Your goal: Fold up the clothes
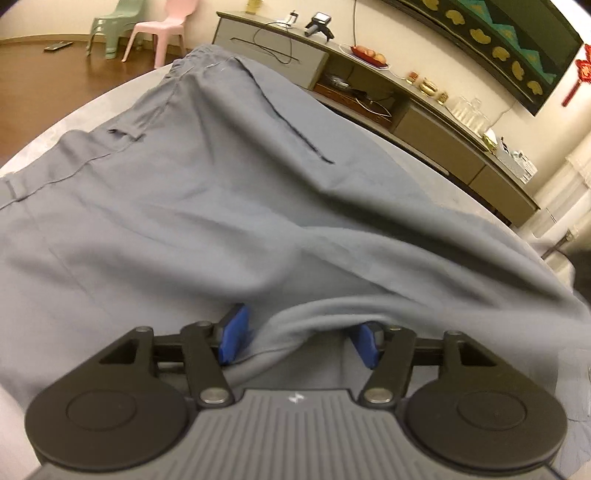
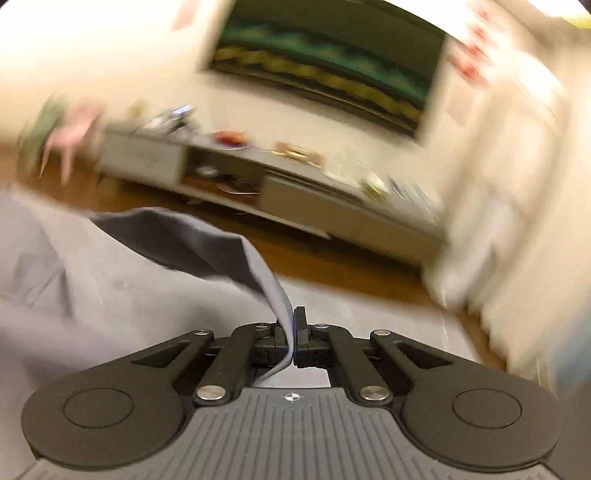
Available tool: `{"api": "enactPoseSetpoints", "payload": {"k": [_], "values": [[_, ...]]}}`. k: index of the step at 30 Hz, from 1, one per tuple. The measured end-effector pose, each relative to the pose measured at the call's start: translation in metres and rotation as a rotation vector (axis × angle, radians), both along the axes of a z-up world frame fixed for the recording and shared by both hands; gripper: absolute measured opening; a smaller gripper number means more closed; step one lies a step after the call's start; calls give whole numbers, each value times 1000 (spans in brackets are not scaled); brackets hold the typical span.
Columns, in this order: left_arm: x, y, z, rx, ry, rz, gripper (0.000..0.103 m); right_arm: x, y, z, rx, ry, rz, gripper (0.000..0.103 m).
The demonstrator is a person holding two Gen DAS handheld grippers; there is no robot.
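Grey trousers (image 1: 221,184) with a slit pocket and belt loops lie spread over a grey surface (image 1: 424,166) and fill most of the left wrist view. My left gripper (image 1: 300,341) points down at their near edge. Its blue pads (image 1: 234,339) stand well apart with a thick fold of the cloth lying loosely between them and draped over the right one. The right wrist view is blurred. There my right gripper (image 2: 293,332) is shut on a thin edge of the trousers (image 2: 207,247), which rises in a lifted flap above the surface (image 2: 351,325).
A long low TV cabinet (image 1: 424,122) with fruit, glasses and cables runs along the far wall under a wall-mounted screen (image 1: 517,44). A pink chair (image 1: 162,29) and a green chair (image 1: 118,26) stand on the wooden floor (image 1: 55,74) beyond the surface.
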State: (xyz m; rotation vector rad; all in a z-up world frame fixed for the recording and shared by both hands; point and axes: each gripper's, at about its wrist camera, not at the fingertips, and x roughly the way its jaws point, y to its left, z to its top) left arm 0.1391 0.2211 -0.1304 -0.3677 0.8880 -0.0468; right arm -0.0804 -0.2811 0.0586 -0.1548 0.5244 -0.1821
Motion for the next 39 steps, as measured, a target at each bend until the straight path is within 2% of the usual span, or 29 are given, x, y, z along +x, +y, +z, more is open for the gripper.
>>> {"api": "enactPoseSetpoints", "payload": {"k": [2,4,6,7,8,10,11,12,13,14,15,19,21,22,23,24,25,27,29,30,33,36,39], "values": [[-6,-8,0,48,-4,24,61,-53,-34,-41,125,64,-73,2],[-11,-11,-1,81,-5,49,61,-90,-49,-95,219,159,-138,13],[-18,-8,0,95,-3,74,61,-113,-68,-129,333,167,-213,16],[-21,-7,0,101,-2,87,61,-124,-72,-139,369,164,-245,24],[-25,-5,1,110,-3,99,61,-127,-75,-143,364,170,-246,26],[-32,1,2,130,-7,122,61,-126,-63,-140,254,178,-200,31],[-33,3,3,135,-10,125,61,-125,-57,-138,198,182,-176,44],[-33,5,3,136,-12,126,61,-106,-36,-138,77,182,-139,54],[-33,6,3,136,-13,126,61,-88,-16,-137,-45,182,-101,71],[-33,5,4,138,-14,126,61,-89,3,-139,-200,173,-54,87],[-33,5,4,139,-14,126,61,-93,22,-146,-372,160,8,92],[-28,3,3,139,-12,124,61,-107,85,-181,-955,152,230,98],[-25,4,2,125,-12,126,61,-113,100,-195,-1125,114,316,97],[-23,6,1,113,-13,127,62,-109,102,-188,-1069,134,337,86],[-23,8,1,102,-13,130,62,-105,103,-181,-1012,153,358,35],[-23,11,0,90,-12,142,62,-102,104,-173,-952,171,375,7],[-23,16,0,82,-10,164,62,-99,87,-145,-781,114,288,0],[-25,25,0,66,-5,207,61,-95,53,-90,-435,1,113,0],[-26,33,0,47,1,250,61,-114,-23,-49,28,-136,-143,0],[-27,37,1,40,5,272,61,-126,-63,-48,234,-169,-248,0],[-30,42,3,7,17,302,61,-161,-144,-97,629,-94,-445,0],[-34,44,3,-16,21,310,59,-179,-167,-136,852,-28,-501,4],[-36,51,3,-77,13,307,59,-169,-155,-135,791,-10,-442,4]]}}
